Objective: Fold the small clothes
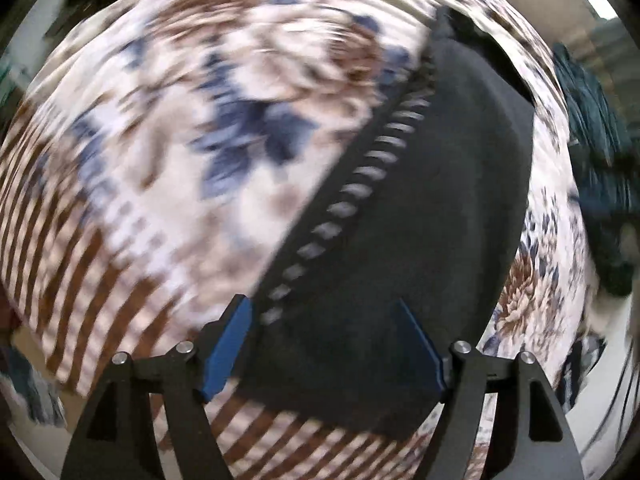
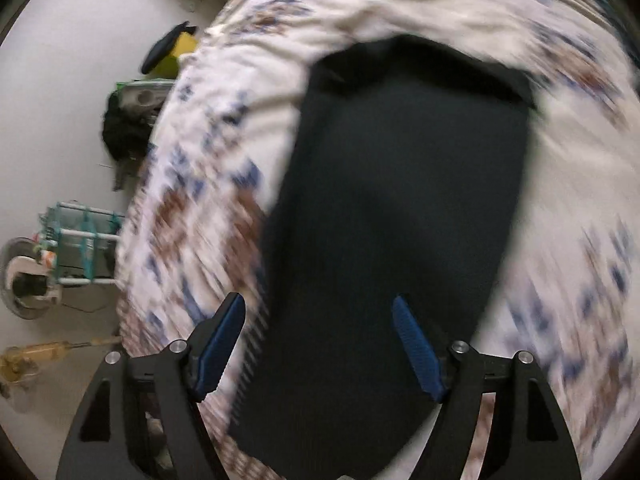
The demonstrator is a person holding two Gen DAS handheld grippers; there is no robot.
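A black garment (image 1: 420, 208) lies flat on a floral bedspread (image 1: 180, 128); a white dashed trim (image 1: 352, 204) runs along its left edge. In the right wrist view the same black garment (image 2: 392, 240) is a long folded rectangle. My left gripper (image 1: 324, 344) hangs above its near end, blue pads (image 1: 228, 348) spread wide, nothing between them. My right gripper (image 2: 320, 344) also hovers over the cloth with its blue pads (image 2: 420, 352) apart and not touching the fabric. Both views are motion-blurred.
A dark teal heap of cloth (image 1: 592, 168) lies at the bed's right side. Beside the bed, on a pale floor (image 2: 60, 100), stand a small teal rack (image 2: 80, 240), a black and yellow bundle (image 2: 168, 52) and a fan (image 2: 28, 276).
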